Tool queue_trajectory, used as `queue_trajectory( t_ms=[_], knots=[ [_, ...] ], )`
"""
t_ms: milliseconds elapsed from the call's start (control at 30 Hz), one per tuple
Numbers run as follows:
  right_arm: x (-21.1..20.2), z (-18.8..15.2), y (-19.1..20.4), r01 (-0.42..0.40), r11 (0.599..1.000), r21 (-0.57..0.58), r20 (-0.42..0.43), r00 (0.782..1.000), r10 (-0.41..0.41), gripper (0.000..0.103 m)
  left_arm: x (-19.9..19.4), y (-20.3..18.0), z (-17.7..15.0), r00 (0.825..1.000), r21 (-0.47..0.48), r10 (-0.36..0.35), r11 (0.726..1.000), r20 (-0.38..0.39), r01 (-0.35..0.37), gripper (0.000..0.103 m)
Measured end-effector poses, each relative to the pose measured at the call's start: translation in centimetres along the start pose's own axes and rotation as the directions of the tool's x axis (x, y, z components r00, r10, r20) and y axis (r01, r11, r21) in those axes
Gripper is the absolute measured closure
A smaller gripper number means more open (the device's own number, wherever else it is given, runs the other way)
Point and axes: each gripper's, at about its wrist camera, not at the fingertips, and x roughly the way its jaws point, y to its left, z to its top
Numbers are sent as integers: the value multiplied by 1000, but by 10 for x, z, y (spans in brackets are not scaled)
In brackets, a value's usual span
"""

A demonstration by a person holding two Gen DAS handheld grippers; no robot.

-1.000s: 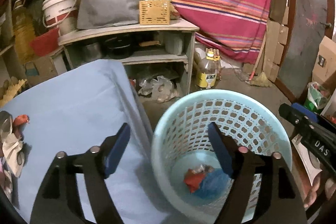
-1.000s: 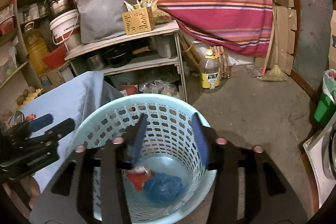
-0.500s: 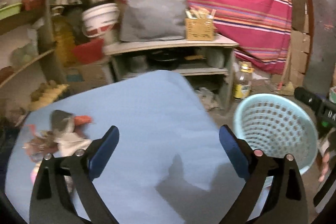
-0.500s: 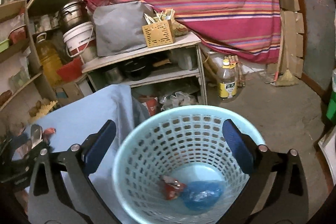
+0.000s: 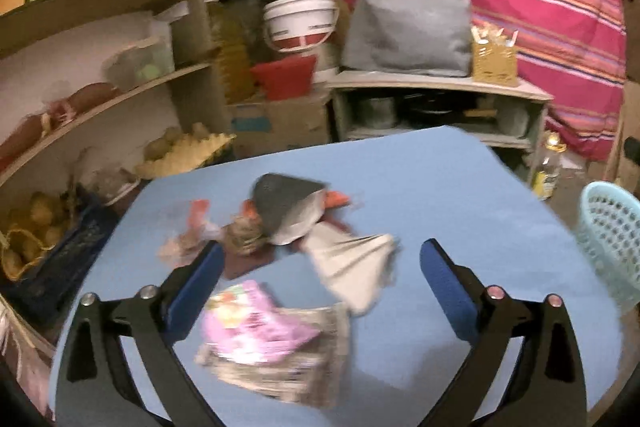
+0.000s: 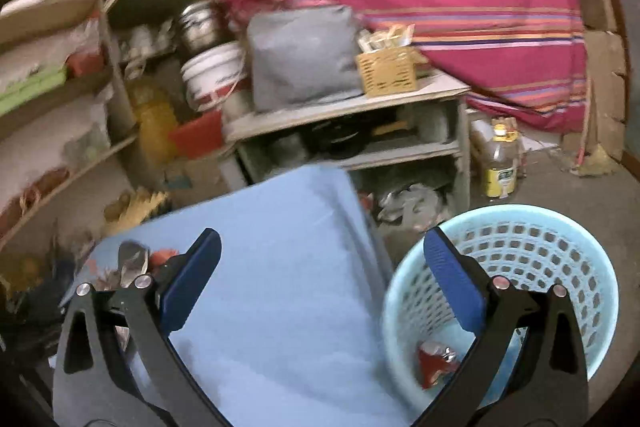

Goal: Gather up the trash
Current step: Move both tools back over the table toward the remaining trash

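Only the left wrist view shows the trash pile (image 5: 288,247) spread on the blue bench (image 5: 460,195); the right wrist view alone looks into the basket (image 6: 560,251), where a red wrapper (image 6: 434,361) lies. The left tongs (image 5: 320,279) (jaws just opened wide, empty) tilt down over the pile. The right tongs (image 6: 320,277), equally wide and empty, straddle the bench edge and basket rim.
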Motion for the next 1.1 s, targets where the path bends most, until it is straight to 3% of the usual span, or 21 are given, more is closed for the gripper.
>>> queue_trajectory(
  t_ms=[167, 267, 467, 700, 833, 1000, 1100],
  knots=[
    [26, -5, 33, 69, 997, -43, -58, 996, -71, 4, 15, 25, -19, 999, 14, 17, 1000, -50, -16, 5],
    [40, -11, 49, 120, 990, -73, -84, 988, -126, 4, 24, 33, -28, 998, -16, -11, 1000, -68, 10, 5],
    [51, -34, 78, 250, 957, -149, -64, 963, -261, 4, 41, 46, -43, 992, -38, -55, 998, -115, 51, 5],
    [63, -46, 115, 248, 926, -286, -75, 957, -279, 4, 53, 46, -55, 982, -7, -99, 995, -159, 99, 5],
    [70, -50, 125, 152, 950, -274, -134, 972, -194, 4, 55, 54, -54, 978, -41, -134, 991, -160, 129, 6],
    [74, -59, 149, 93, 952, -293, -165, 975, -146, 4, 54, 54, -52, 970, -29, -166, 986, -176, 164, 43],
    [74, -61, 161, 61, 951, -304, -179, 977, -120, 4, 52, 54, -54, 967, -23, -175, 985, -186, 174, 55]
  ],
)
